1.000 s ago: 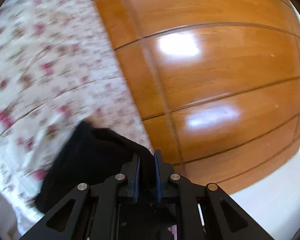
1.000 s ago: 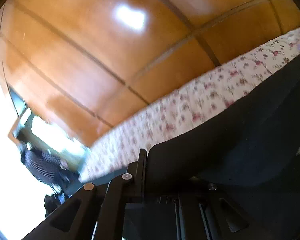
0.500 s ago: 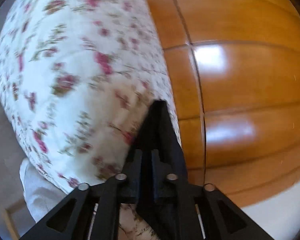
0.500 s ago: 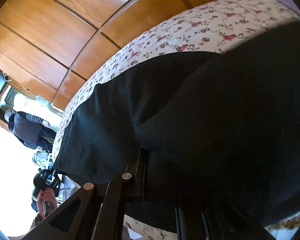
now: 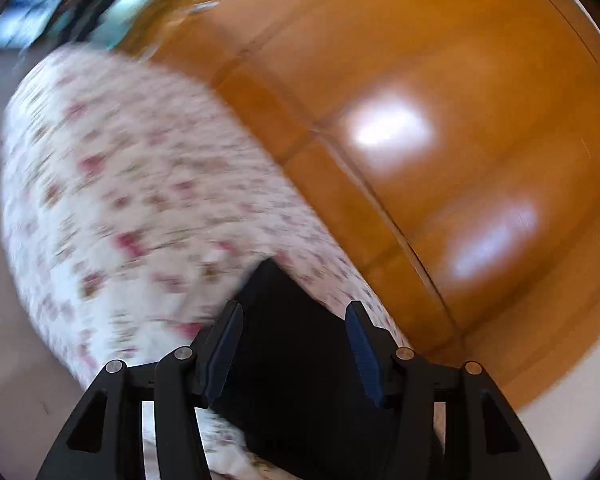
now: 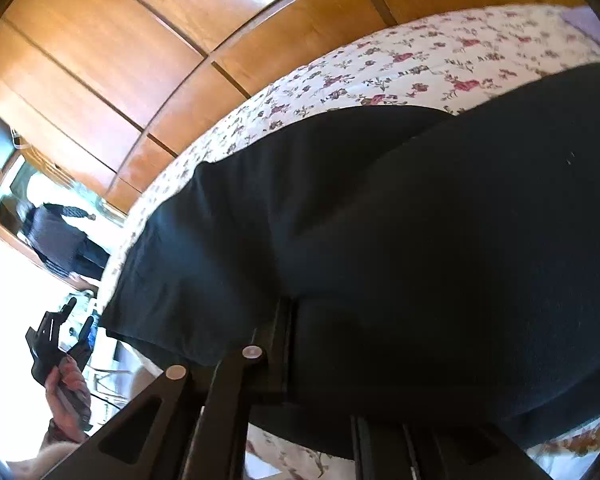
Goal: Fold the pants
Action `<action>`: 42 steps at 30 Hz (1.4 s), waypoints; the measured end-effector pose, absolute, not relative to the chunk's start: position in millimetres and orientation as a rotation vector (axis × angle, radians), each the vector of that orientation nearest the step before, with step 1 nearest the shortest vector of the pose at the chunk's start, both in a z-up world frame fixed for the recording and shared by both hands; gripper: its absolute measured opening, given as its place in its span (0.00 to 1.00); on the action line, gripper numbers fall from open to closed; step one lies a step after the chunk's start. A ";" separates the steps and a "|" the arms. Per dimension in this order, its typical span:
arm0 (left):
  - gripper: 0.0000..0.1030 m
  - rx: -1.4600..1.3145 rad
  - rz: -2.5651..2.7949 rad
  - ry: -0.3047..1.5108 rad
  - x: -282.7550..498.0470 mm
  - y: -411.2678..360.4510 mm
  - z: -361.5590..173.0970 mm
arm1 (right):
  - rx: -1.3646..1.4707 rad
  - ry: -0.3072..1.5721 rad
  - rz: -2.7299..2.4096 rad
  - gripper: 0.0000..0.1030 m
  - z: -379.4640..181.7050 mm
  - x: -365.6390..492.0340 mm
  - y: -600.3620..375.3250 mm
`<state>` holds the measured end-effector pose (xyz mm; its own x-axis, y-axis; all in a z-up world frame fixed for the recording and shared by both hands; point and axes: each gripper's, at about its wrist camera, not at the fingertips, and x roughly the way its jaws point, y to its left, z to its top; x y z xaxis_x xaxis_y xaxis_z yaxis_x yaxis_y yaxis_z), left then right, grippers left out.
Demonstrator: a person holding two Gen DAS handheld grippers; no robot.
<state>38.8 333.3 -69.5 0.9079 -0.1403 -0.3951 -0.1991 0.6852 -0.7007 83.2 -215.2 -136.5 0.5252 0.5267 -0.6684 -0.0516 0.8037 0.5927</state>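
Black pants (image 6: pixel 420 240) lie spread on a floral bed cover (image 6: pixel 440 56), folded over with one layer on another. My right gripper (image 6: pixel 294 320) is at their near edge, with cloth draped over it and still pinched at the one finger that shows; its jaws are just starting to open. In the left wrist view, a corner of the pants (image 5: pixel 296 360) lies on the bed cover (image 5: pixel 132 200) between the pads of my left gripper (image 5: pixel 294 314), which do not touch it; these jaws are opening. The left gripper (image 6: pixel 80 316) also appears at the far left, held in a hand.
Glossy wooden wardrobe panels (image 5: pixel 440 140) stand right behind the bed. A framed opening or mirror (image 6: pixel 28 200) at the left shows a person in dark striped clothes. Grey floor (image 5: pixel 4 320) runs beside the bed's edge.
My left gripper has let go of the pants corner, opened wide and pulled back from it. My right gripper came down with the pants onto the bed, then held still.
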 end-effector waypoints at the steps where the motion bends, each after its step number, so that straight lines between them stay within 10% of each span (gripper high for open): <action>1: 0.52 -0.767 -0.023 0.459 38.5 316.4 -62.7 | 0.575 0.960 0.358 0.17 -136.0 83.2 -221.8; 11: 0.52 -0.576 -0.420 0.716 100.6 144.1 -74.3 | 0.740 0.840 0.230 0.51 -127.8 62.1 -313.7; 24: 0.60 -0.470 -0.614 0.966 100.2 0.8 -109.3 | 0.898 0.651 -0.179 0.51 -128.5 24.4 -491.8; 30: 0.64 -0.468 -0.566 0.968 96.8 -12.9 -111.9 | 0.971 0.669 -0.216 0.13 -137.9 44.0 -530.7; 42: 0.63 -0.501 -0.530 0.954 82.4 -10.9 -113.8 | 0.991 0.622 -0.248 0.08 -125.3 -30.5 -540.9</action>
